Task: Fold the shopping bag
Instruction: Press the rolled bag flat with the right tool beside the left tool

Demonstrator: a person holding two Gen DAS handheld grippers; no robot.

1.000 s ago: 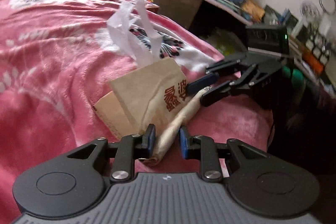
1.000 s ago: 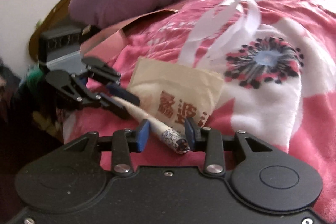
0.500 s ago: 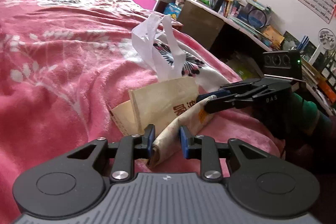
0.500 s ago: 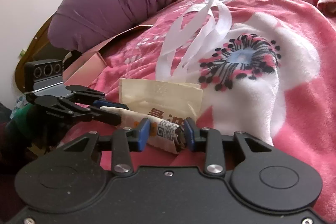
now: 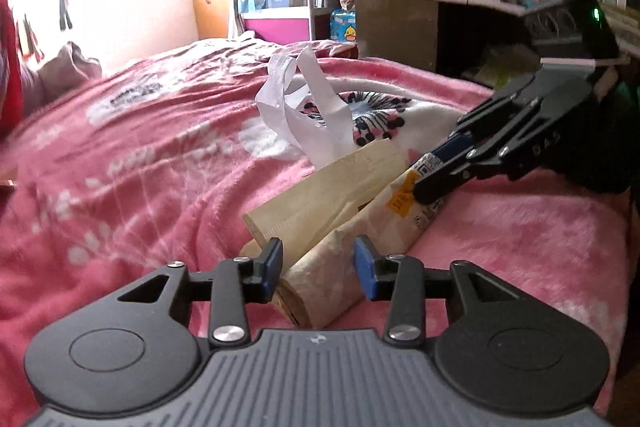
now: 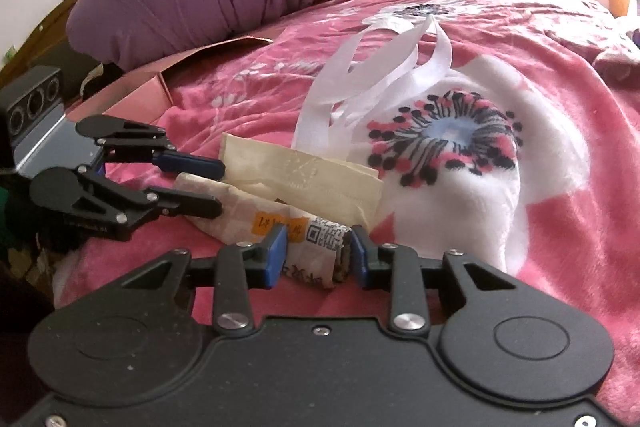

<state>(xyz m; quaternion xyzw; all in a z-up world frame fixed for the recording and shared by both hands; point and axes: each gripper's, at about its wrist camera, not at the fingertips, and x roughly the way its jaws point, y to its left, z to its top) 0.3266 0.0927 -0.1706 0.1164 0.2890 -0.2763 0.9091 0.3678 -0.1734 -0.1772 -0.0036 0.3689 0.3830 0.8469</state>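
The bag (image 5: 344, 211) lies on the pink blanket (image 5: 132, 163), rolled up from its bottom while its white handles (image 5: 304, 111) stick up at the far end, so I think the rolling step is under way and the next move needs a fresh hold on the roll to turn it toward the handles. The left gripper (image 5: 318, 263) has just been opening; its jaws now stand a little apart around one end of the roll with a gap on one side. The right gripper (image 6: 318, 251) squeezes the other end tight.
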